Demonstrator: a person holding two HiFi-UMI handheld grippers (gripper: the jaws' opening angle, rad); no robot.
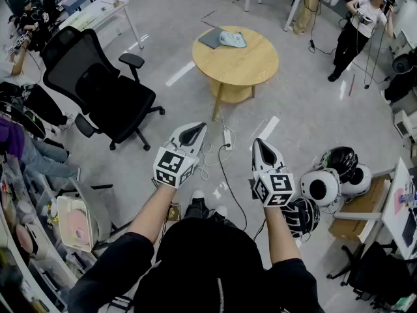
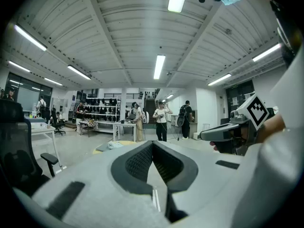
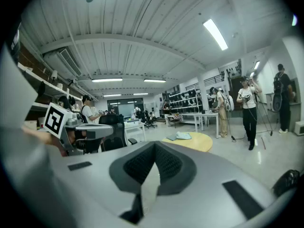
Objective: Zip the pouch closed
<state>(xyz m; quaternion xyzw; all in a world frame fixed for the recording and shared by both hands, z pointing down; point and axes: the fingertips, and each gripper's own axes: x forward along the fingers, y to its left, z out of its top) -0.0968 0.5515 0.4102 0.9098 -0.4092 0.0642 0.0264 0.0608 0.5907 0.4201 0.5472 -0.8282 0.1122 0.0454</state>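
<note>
The pouch (image 1: 232,39) is a small pale teal bag lying on the far side of a round wooden table (image 1: 244,64), beside a flat dark grey case (image 1: 211,38). Both grippers are held level in the air well short of the table, pointing toward it. My left gripper (image 1: 198,129) has its jaws closed together with nothing between them; so does my right gripper (image 1: 261,143). In the left gripper view the left gripper (image 2: 152,144) points at the pouch (image 2: 113,145) far off. In the right gripper view the right gripper (image 3: 155,145) faces the pouch (image 3: 183,136) on the table (image 3: 202,142).
A black office chair (image 1: 98,90) stands to the left of the table. A power strip (image 1: 227,137) and cables lie on the floor between me and the table. Helmets (image 1: 335,175) and a cardboard box (image 1: 355,217) sit at the right. A person (image 1: 355,28) stands at the far right.
</note>
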